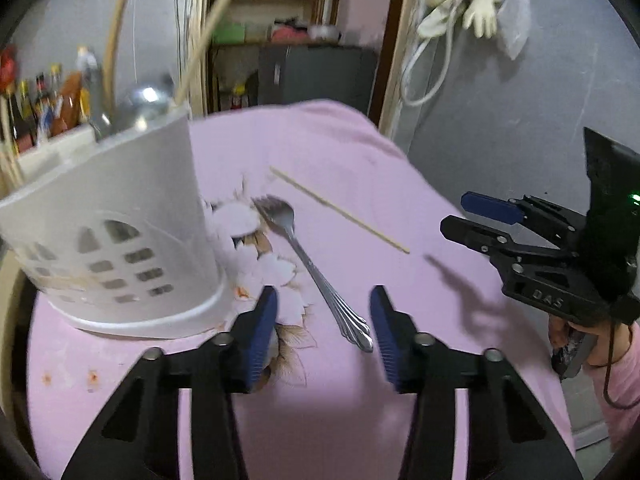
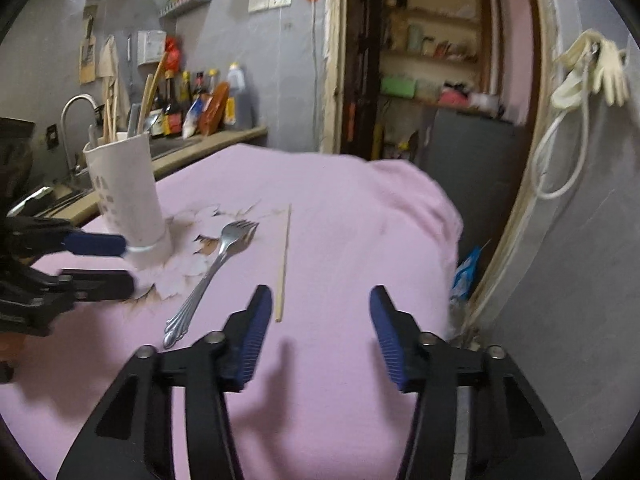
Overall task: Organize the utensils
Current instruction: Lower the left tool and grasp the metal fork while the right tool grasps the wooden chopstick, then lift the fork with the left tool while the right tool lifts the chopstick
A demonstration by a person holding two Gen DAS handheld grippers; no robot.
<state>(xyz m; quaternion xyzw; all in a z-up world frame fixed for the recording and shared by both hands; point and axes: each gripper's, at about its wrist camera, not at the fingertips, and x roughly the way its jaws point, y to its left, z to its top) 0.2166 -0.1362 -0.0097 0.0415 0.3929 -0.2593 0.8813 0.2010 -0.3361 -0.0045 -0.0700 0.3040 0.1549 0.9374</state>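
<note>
Lying fork [image 1: 308,264], tines toward holder [image 1: 120,240]

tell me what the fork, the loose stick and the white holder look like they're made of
Fork: looks like polished metal, probably steel; silvery with bright glints.
Stick: pale, matte and thin, likely wood or bamboo, a chopstick by its look.
Holder: smooth, uniformly white with cut-out slots, probably moulded plastic; too blurred to be sure.

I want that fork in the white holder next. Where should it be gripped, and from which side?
Probably the fork by its flared handle end, from above: it lies flat on the pink cloth, handle toward the left gripper, whose open fingers already straddle it.
</note>
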